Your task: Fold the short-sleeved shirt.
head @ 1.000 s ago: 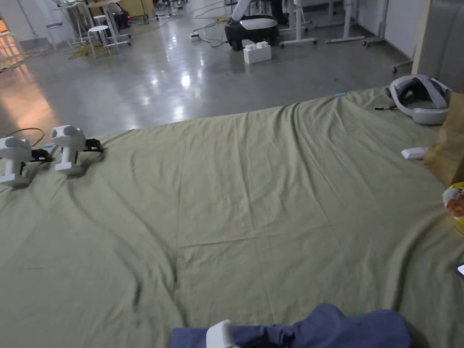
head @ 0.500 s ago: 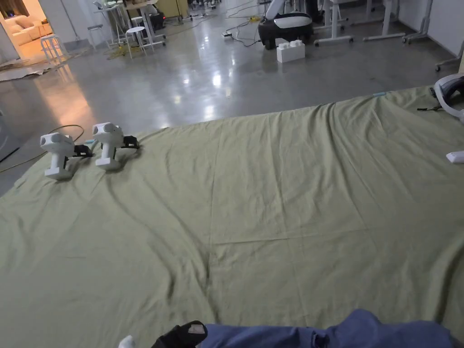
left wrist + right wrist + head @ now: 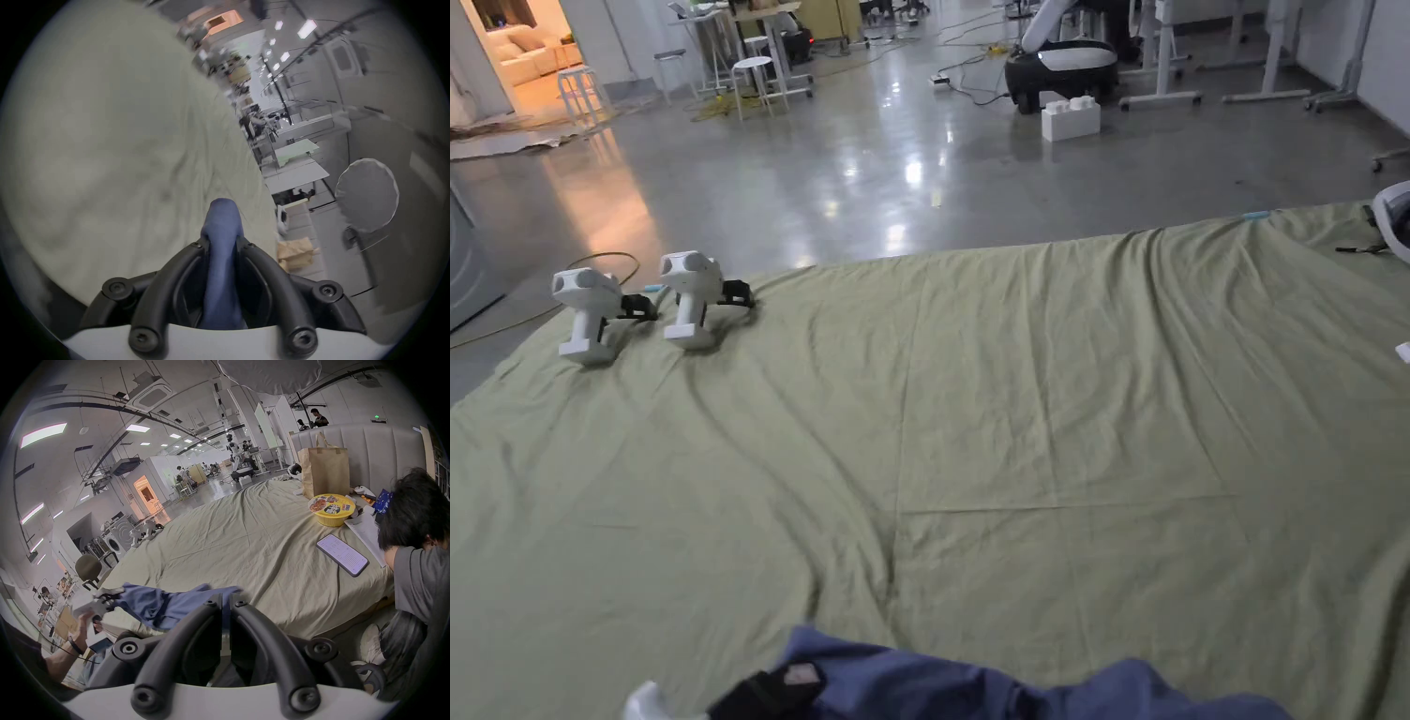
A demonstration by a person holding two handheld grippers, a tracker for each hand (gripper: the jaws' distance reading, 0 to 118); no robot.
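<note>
- Blue cloth, the short-sleeved shirt, is lying bunched at the near edge of the bed, at 6 o'clock in the head view.
- The left gripper is pinching a fold of the shirt; in the left gripper view the blue cloth is running up between both black jaws and poking out past the tips.
- In the head view the left gripper is sitting at about 7 o'clock, touching the shirt's left end.
- The right gripper is pressing its jaws almost together, and a thin bit of blue cloth is showing in the slit between them; I cannot tell if both jaws are squeezing it.
- In the right gripper view a hand is holding the left gripper at 8 o'clock, and the shirt is stretching from it across to the middle.
- The green sheet is covering the bed and is wrinkling in long lines.
- A phone is lying flat on the sheet at 3 o'clock in the right gripper view, and a person in a grey top is leaning on the bed just beside it.
- A yellow bowl is standing farther back, with a brown paper bag behind it.
- Two white spare grippers are standing side by side on the sheet at 10 o'clock in the head view.
- The shiny grey floor is spreading out beyond the bed, with white stools at 11 o'clock.
</note>
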